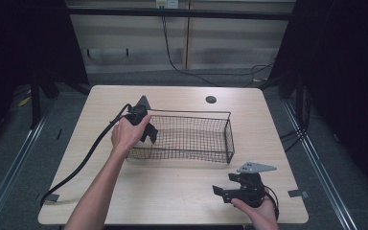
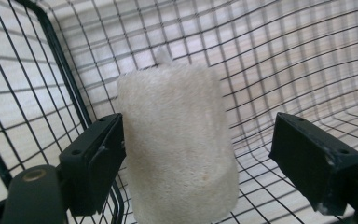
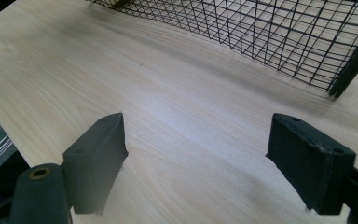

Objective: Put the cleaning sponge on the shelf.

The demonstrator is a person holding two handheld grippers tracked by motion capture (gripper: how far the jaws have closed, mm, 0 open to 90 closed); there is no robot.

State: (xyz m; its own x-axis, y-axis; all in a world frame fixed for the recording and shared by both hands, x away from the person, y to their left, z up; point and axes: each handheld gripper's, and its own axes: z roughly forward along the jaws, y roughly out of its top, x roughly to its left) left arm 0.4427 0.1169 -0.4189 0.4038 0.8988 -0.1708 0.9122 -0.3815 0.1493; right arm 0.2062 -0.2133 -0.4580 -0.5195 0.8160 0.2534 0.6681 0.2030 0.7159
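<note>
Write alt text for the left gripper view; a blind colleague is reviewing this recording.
A pale, fuzzy cylindrical sponge stands between the left gripper's two open black jaws, touching one jaw with a gap to the other. Behind and around it is the black wire basket on a light wooden table.

In the left gripper view, the pale sponge roll [image 2: 179,144] is cut off by the bottom edge. In the high view, the left gripper [image 1: 146,128] and hand [image 1: 128,133] hide it inside the wire basket [image 1: 220,153].
</note>
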